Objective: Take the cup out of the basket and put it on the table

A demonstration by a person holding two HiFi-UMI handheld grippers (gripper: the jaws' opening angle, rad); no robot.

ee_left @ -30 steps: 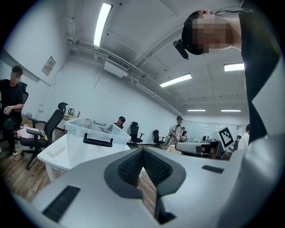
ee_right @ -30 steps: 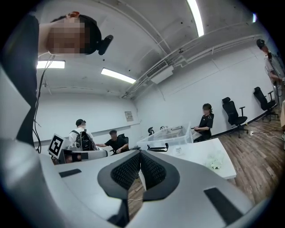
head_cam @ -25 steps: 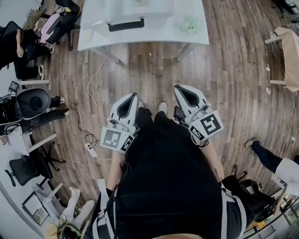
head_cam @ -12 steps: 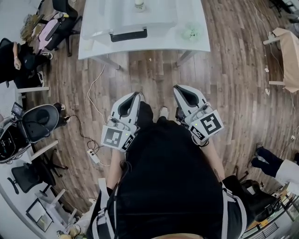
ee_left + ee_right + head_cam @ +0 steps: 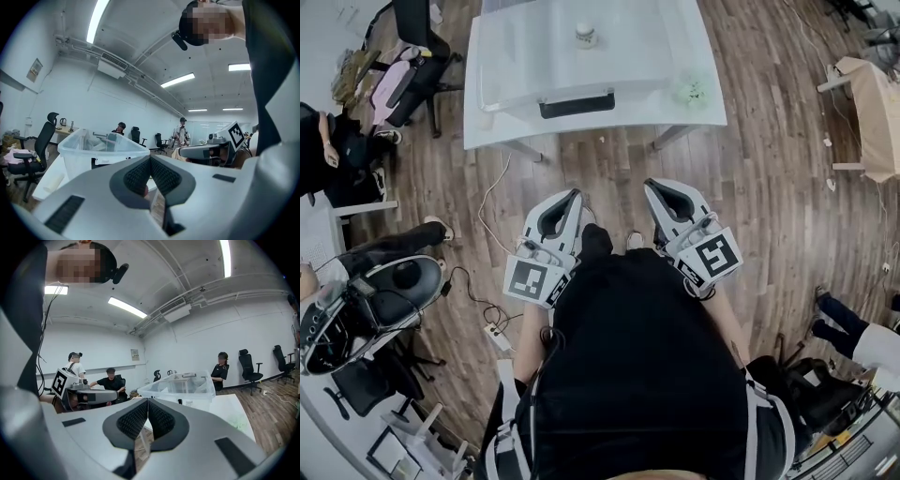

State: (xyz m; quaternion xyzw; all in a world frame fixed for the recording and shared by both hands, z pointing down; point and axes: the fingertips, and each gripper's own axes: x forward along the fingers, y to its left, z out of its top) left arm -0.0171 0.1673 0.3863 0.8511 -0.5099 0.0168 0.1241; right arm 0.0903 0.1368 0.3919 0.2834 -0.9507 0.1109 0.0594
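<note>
A clear plastic basket (image 5: 567, 61) with a dark handle stands on the white table (image 5: 694, 56) ahead of me. A small pale cup (image 5: 586, 35) shows inside it, near its far side. Both grippers are held level over the wooden floor, short of the table's near edge. My left gripper (image 5: 575, 193) is shut with nothing between its jaws, and my right gripper (image 5: 649, 184) is shut and empty as well. The basket (image 5: 101, 150) sits ahead of the left gripper (image 5: 150, 157) in the left gripper view. In the right gripper view the basket (image 5: 180, 387) lies beyond the right gripper (image 5: 147, 401).
A pale green crumpled thing (image 5: 694, 91) lies on the table's right front corner. Office chairs (image 5: 417, 37) and seated people stand at the left. A cable and power strip (image 5: 497, 335) lie on the floor. A wooden table (image 5: 872, 112) is at the right.
The table and basket have slid down the head view, closer to me. Both grippers have moved forward toward the table with their jaws still shut.
</note>
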